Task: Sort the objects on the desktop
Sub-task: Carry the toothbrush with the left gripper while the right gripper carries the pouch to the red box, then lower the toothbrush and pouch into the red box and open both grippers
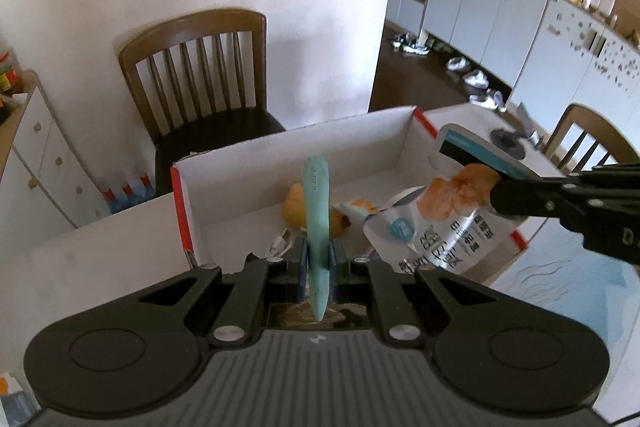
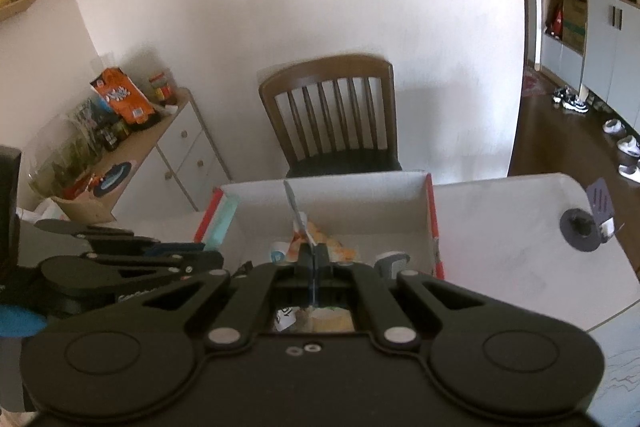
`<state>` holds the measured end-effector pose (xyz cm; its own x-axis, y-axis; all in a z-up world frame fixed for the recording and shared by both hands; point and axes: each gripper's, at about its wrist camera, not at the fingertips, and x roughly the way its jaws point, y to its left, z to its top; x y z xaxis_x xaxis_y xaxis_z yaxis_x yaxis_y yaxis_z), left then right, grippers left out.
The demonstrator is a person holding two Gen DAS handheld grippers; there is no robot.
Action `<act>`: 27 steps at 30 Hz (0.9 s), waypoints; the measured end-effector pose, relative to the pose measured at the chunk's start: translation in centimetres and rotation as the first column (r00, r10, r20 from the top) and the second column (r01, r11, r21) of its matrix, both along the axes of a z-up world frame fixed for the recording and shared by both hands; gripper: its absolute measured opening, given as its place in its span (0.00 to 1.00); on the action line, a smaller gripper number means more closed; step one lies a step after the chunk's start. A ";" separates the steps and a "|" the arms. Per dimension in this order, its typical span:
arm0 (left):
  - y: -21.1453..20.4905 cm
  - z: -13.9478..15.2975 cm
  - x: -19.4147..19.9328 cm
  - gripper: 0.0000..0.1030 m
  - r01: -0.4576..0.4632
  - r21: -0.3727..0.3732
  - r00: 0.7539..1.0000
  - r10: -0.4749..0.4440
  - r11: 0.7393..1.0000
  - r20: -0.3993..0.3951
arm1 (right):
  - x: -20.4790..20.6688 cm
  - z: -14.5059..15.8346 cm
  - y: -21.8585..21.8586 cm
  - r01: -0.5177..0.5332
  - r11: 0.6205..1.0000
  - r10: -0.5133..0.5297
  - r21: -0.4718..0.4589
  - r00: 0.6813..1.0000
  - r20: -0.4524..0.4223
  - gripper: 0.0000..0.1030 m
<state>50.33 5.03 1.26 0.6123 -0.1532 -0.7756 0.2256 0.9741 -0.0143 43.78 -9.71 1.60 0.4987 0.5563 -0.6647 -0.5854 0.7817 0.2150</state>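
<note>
**Two claws carry light clutter over the sorting box**

We hold a crinkly snack pouch (image 1: 440, 211) by its top edge in the clenched right claw (image 1: 494, 193); it looks light, floppy and slippery. Our left claw (image 1: 318, 263) pinches a slim, stiff teal pen (image 1: 316, 203) at mid-length. Both hang above the open white box (image 1: 224, 155) on the pale bench (image 2: 520, 227), a wooden chair (image 2: 332, 111) beyond.
</note>
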 end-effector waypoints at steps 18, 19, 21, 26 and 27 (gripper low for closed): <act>0.1 -4.7 4.8 0.10 -0.019 0.007 0.997 0.020 1.000 -0.077 | 1.1 -4.3 2.5 -0.053 0.998 0.051 -0.035 0.997 -0.052 0.00; 0.1 -4.9 5.0 0.10 -0.020 0.007 0.997 0.021 1.000 -0.081 | 1.1 -4.5 2.5 -0.058 0.998 0.056 -0.036 0.997 -0.056 0.00; 0.2 -5.5 5.3 0.10 -0.024 -0.003 0.995 0.023 1.000 -0.095 | 1.2 -4.9 2.6 -0.066 0.997 0.063 -0.041 0.996 -0.058 0.00; 0.1 -6.8 6.1 0.10 -0.032 0.001 0.992 0.032 0.999 -0.119 | 1.5 -5.8 2.8 -0.078 0.996 0.075 -0.041 0.994 -0.079 0.00; 0.0 -7.0 6.2 0.10 -0.032 0.004 0.992 0.033 0.999 -0.122 | 1.5 -6.0 2.8 -0.077 0.996 0.073 -0.043 0.994 -0.085 0.00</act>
<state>56.56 5.04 -5.78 0.5178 -0.1333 -0.8451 0.1905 0.9810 -0.0381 45.33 -6.89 -4.42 0.3990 0.5582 -0.7275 -0.6243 0.7464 0.2303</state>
